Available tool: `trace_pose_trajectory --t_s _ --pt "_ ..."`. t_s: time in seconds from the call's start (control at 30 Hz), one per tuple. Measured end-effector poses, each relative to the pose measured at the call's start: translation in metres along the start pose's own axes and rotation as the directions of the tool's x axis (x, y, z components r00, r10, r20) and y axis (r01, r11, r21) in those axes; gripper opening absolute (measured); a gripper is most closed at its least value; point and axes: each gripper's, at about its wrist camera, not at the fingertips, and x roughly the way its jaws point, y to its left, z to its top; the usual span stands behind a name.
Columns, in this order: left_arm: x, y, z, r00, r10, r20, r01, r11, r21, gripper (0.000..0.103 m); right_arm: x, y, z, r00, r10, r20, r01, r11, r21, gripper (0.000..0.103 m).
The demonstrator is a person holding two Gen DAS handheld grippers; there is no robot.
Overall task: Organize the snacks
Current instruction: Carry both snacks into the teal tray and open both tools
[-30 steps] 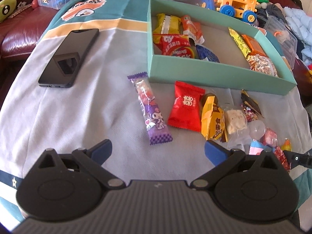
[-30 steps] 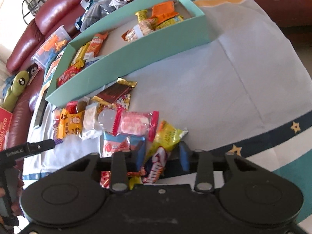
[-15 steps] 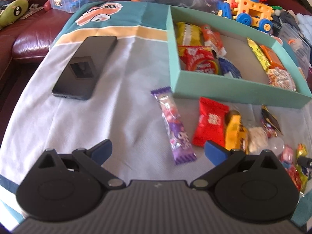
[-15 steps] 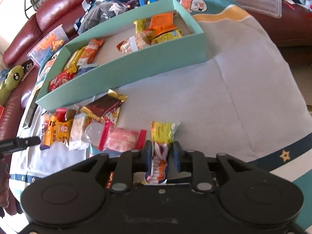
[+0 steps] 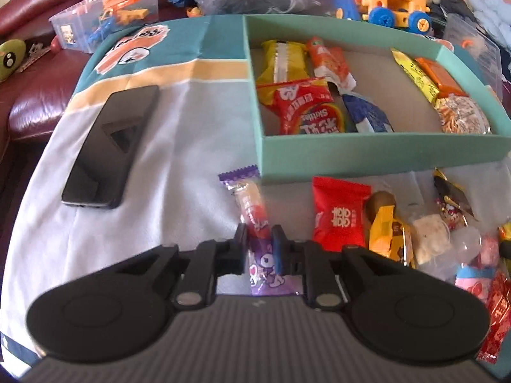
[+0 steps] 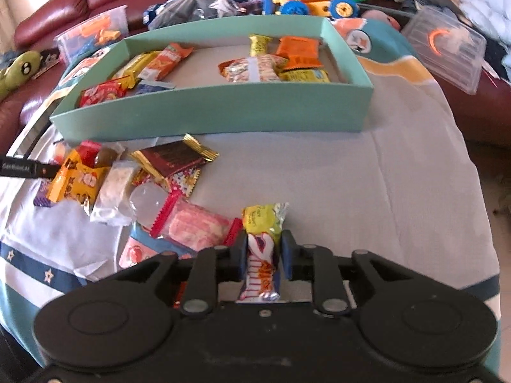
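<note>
Your left gripper: just closed, pinching purple candy stick near teal box | your right gripper: clamped on yellow-white snack bar, right of loose pile.

A home living room: a dark red leather sofa runs behind the cloth-covered surface, strewn with a toy building-block truck, a clear tub of toys, a green plush and bundled clothes.
</note>
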Motion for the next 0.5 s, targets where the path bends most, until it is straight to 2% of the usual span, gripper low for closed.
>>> trace_pose_trajectory --t_s 0.1,0.3,0.5 --pt "-0.006 0.011 -0.002 1.000 -0.018 -0.006 0.018 0.999 -0.035 0.012 -0.002 -0.007 0.007 1.000 0.029 -0.001 -0.029 0.999 0.046 0.014" --pt "-0.031 0.030 -0.010 0.998 -0.069 0.014 0.070 0.993 -0.093 0.012 -0.021 -0.027 0.023 0.997 0.060 0.053 -0.066 0.991 0.117 0.014" --pt "-0.061 0.012 0.015 0.984 -0.150 0.092 0.154 0.987 -0.047 0.012 -0.034 -0.036 0.055 0.986 0.125 0.114 -0.142 0.977 0.159 0.014"
